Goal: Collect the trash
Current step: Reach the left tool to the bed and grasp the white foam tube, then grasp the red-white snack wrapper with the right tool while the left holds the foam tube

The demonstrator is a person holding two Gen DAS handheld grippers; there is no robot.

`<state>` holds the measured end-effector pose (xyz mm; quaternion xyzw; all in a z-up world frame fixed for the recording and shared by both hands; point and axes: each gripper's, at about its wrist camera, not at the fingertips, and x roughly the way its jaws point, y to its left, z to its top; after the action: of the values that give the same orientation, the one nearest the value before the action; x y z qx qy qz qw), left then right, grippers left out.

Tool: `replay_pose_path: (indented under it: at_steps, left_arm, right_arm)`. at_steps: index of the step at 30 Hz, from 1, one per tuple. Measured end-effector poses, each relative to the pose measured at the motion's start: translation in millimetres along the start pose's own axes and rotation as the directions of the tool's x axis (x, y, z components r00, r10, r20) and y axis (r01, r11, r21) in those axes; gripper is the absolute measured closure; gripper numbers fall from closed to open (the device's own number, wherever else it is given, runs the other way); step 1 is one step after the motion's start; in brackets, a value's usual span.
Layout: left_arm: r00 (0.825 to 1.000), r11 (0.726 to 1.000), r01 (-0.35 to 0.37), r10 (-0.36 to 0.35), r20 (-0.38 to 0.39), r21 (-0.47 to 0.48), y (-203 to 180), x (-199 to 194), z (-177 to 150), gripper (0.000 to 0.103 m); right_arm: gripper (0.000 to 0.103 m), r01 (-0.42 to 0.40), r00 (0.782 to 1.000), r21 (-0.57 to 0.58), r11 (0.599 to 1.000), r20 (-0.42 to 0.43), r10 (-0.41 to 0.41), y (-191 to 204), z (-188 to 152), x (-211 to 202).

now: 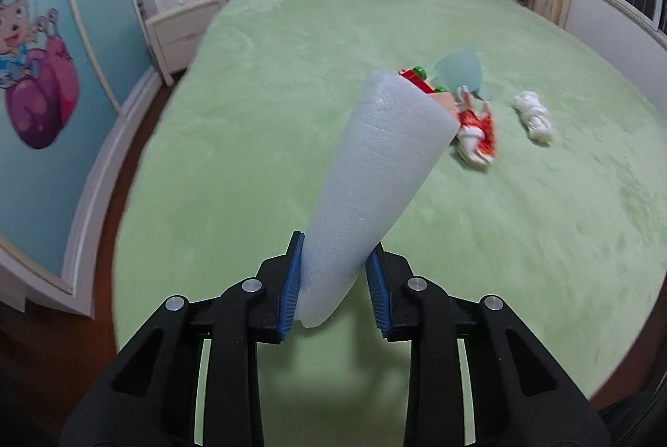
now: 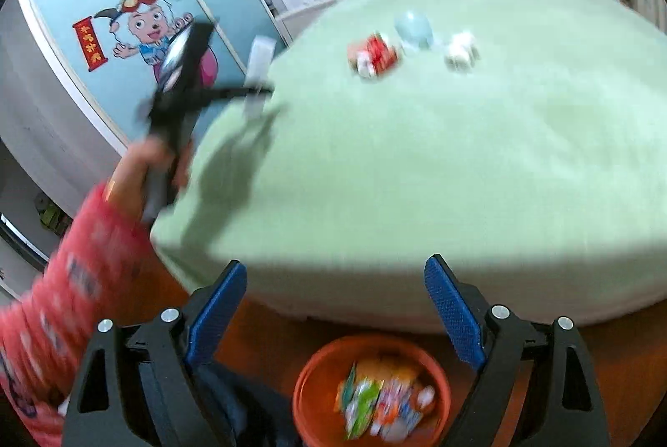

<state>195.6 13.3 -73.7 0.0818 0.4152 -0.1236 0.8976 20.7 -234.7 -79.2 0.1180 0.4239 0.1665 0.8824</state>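
Three pieces of trash lie on the green bed (image 1: 292, 80), out in the middle: a red-and-white wrapper (image 1: 475, 132), a pale blue scrap (image 1: 458, 69) and a knotted white wad (image 1: 533, 115). The left claw (image 1: 335, 282) is clamped on a rolled foam sheet (image 1: 375, 188), gripped only near its lower end, so the long free part could bend, swing or slide out on the way to the orange bin (image 2: 317, 376). The bin stands on the floor at the foot of the bed, already holding wrappers, directly under the right claw (image 2: 333, 305), whose fingers stand wide apart and empty. That claw hangs above the bin mouth and may block the drop. Something red and green shows behind the foam; likely a toy, though mostly hidden.
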Motion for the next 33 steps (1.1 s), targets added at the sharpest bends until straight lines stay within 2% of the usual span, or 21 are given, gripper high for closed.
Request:
replay_pose_path:
  at_steps: [3,6,9,14,16,19,21,24,27,28,33]
  left_arm:
    - [0.999,1.000,0.010,-0.010,0.038,-0.005,-4.4,-31.0,-23.9,0.075]
    - [0.996,0.999,0.039,-0.036,0.082,-0.033,-9.4,-61.8,-50.2,0.075]
    - [0.993,0.997,0.050,-0.044,0.109,-0.052,-15.8,-84.2,-72.5,0.075]
    - [0.993,0.997,0.053,-0.046,0.113,-0.060,-35.6,-110.7,-107.9,0.075]
    - [0.992,0.995,0.069,-0.060,0.115,-0.072,-41.2,-117.5,-119.6,0.075]
    - [0.991,0.996,0.049,-0.040,0.129,-0.069,-47.5,-125.7,-131.8,0.075]
    - [0.990,0.992,0.076,-0.064,0.125,-0.097,-48.3,-126.4,-136.7,0.075]
    - [0.989,0.991,0.086,-0.073,0.126,-0.107,-56.5,-130.3,-148.3,0.075]
    - [0.987,0.986,0.113,-0.097,0.131,-0.119,-57.1,-133.0,-153.0,0.075]
    - [0.985,0.984,0.128,-0.111,0.132,-0.124,-56.9,-135.2,-156.0,0.075]
    - [0.981,0.983,0.145,-0.129,0.144,-0.109,-63.7,-140.9,-157.9,0.075]
  right_arm:
    - [0.017,-0.009,0.999,-0.026,1.000,0.035,0.010,-5.9,45.9,19.5]
    - [0.017,-0.006,0.999,-0.006,1.000,0.045,0.006,-17.5,96.6,52.8]
    - [0.017,0.028,1.000,0.040,0.999,0.012,-0.028,-24.3,145.8,99.2]
    - [0.017,0.122,0.991,0.097,0.988,-0.066,-0.116,-31.7,202.2,173.7]
    - [0.017,0.155,0.985,0.115,0.981,-0.089,-0.145,-36.5,213.9,195.9]
    - [0.017,0.224,0.967,0.108,0.969,-0.146,-0.207,-39.4,224.6,226.3]
    - [0.017,0.275,0.951,0.112,0.955,-0.174,-0.254,-44.3,227.4,242.0]
    - [0.026,0.306,0.943,0.144,0.941,-0.183,-0.278,-49.6,225.6,251.3]
    - [0.048,0.380,0.909,0.042,0.924,-0.202,-0.364,-37.0,226.2,255.1]
    - [0.062,0.382,0.907,0.021,0.924,-0.200,-0.371,-32.0,226.0,253.0]
    - [0.067,0.415,0.890,0.003,0.910,-0.205,-0.406,-31.3,224.1,239.0]
